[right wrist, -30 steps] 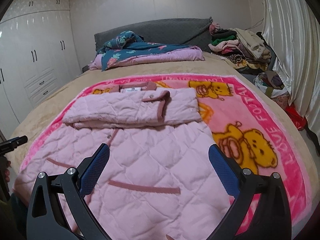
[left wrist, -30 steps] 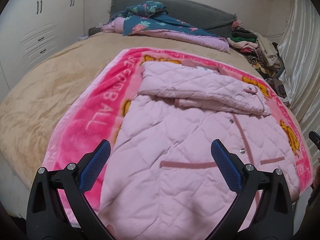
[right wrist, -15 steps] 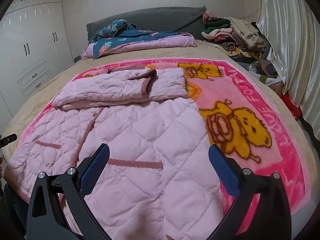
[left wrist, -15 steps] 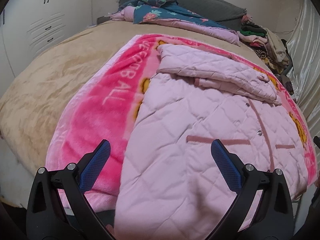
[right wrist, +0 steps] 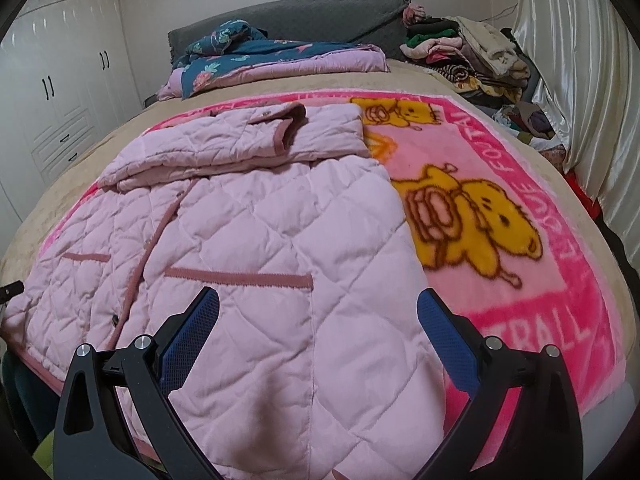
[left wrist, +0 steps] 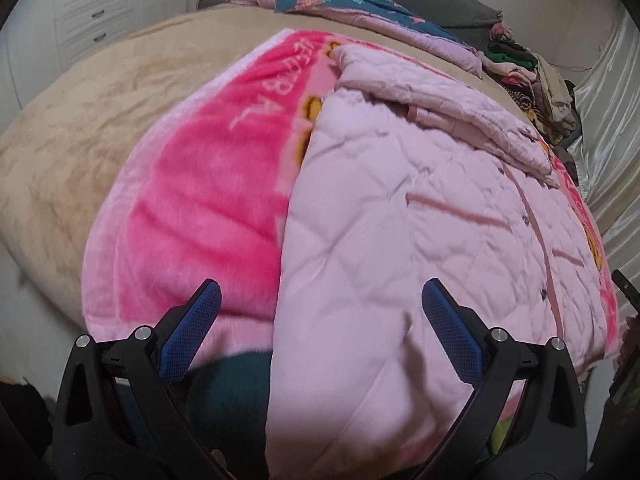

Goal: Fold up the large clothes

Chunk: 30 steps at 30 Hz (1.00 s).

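Observation:
A pale pink quilted coat (left wrist: 400, 220) (right wrist: 260, 240) lies face up on a bright pink bear-print blanket (left wrist: 192, 200) (right wrist: 500, 240), its sleeves folded across the chest at the far end. The hem hangs over the bed's near edge. My left gripper (left wrist: 320, 312) is open, low over the coat's bottom-left hem corner, with the coat's side edge running between its fingers. My right gripper (right wrist: 318, 316) is open too, above the bottom-right part of the hem near the pocket trim (right wrist: 240, 278). Neither holds cloth.
The blanket lies on a beige bedspread (left wrist: 80, 120). A floral quilt (right wrist: 260, 56) is bunched at the grey headboard (right wrist: 320, 16). A heap of clothes (right wrist: 460, 52) sits at the far right by a curtain (right wrist: 580, 60). White wardrobes (right wrist: 52, 100) stand on the left.
Both grippers have dropped and drawn back toward the coat's hem at the bed's near edge; the left one also shifted left to the coat's side edge. Both stayed open.

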Available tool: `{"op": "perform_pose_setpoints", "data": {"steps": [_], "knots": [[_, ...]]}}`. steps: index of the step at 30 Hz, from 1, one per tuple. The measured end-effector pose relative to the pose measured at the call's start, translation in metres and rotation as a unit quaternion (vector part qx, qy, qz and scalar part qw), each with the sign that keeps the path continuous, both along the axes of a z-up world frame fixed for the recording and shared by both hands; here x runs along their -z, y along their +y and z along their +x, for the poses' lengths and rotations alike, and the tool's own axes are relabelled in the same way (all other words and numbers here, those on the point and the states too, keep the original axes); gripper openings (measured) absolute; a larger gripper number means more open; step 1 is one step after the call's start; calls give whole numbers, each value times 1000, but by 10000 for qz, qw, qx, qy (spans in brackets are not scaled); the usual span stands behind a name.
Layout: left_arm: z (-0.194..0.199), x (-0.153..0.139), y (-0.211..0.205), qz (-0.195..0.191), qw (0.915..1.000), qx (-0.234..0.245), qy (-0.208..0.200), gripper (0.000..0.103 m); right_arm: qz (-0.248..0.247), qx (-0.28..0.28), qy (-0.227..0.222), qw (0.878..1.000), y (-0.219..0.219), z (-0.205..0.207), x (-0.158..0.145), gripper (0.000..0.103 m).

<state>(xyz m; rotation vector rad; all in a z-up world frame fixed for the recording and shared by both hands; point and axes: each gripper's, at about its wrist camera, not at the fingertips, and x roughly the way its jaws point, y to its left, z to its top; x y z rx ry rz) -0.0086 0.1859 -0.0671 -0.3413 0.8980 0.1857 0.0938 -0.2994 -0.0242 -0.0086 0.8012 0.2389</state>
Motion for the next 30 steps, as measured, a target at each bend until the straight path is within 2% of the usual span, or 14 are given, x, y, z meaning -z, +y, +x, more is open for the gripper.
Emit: {"op": "perform_pose_setpoints", "data": {"steps": [9, 17, 21, 23, 30], "knots": [[-16, 24, 5, -639, 9978, 153, 72, 94, -47, 24, 235, 9997, -12, -9, 15, 99], [-13, 22, -4, -443, 9987, 235, 53, 94, -78, 77, 709, 9974, -33, -24, 43, 99], [-12, 18, -11, -469, 9981, 388, -51, 83, -151, 107, 935, 9954, -46, -33, 56, 99], [-9, 17, -18, -444, 9976, 520, -63, 81, -57, 120, 1072, 9942, -53, -37, 63, 99], [-9, 14, -28, -350, 9976, 594, -69, 74, 782, 47, 1480, 9859, -72, -47, 80, 99]]}}
